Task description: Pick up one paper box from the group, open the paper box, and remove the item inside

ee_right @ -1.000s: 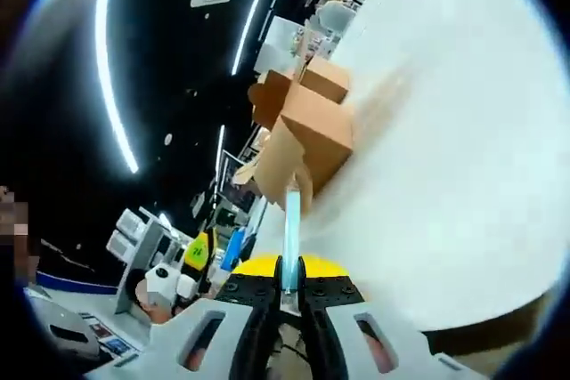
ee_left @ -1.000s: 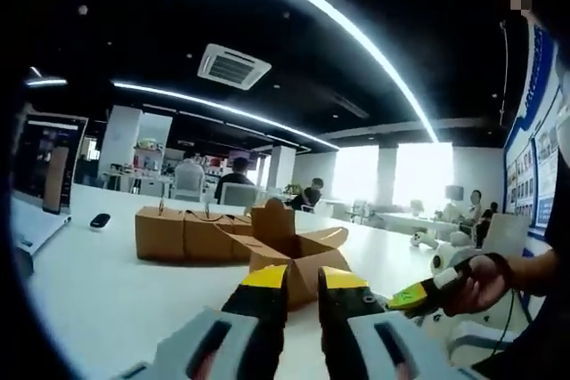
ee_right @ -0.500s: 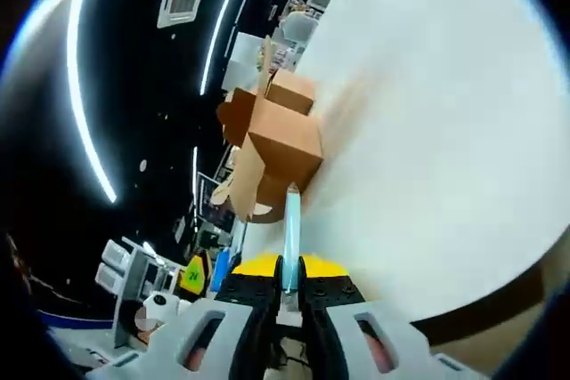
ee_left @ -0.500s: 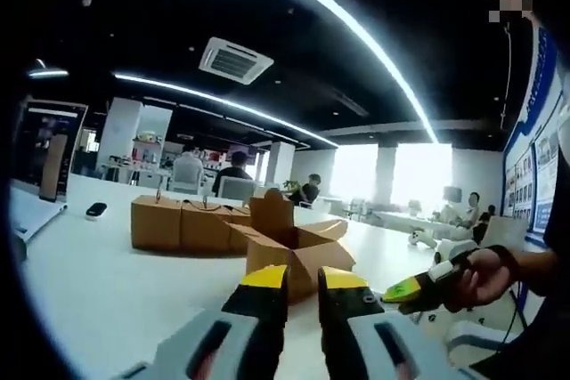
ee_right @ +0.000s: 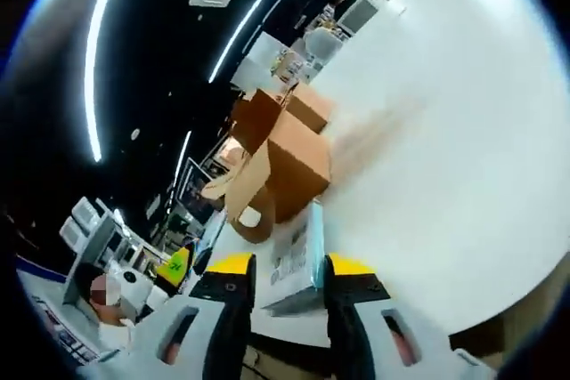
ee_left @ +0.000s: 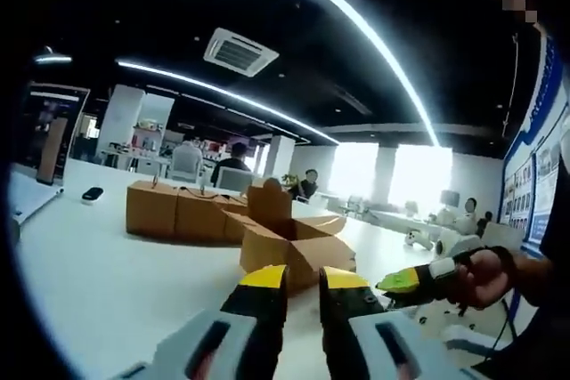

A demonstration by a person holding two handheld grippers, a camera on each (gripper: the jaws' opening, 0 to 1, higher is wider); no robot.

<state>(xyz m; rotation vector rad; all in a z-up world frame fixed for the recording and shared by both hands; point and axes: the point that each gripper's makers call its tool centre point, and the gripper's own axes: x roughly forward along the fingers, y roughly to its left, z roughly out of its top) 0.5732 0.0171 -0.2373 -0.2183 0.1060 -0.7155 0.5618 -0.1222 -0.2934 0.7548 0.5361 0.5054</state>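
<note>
One flat blue-white packet (ee_right: pixel 298 260), seemingly light and fairly stiff so best pinched by its edges, lies between the right gripper (ee_right: pixel 283 266) jaws, now spread apart, just before the opened paper box (ee_right: pixel 283 171) on the white worktop (ee_right: pixel 445 140) of an open office, while the left gripper (ee_left: pixel 301 275) stands nearly closed, empty.

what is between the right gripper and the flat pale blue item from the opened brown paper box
Nothing visible. The flat pale blue item lies on the white table directly between the right gripper's open yellow-tipped jaws, with the opened brown paper box just beyond it.
</note>
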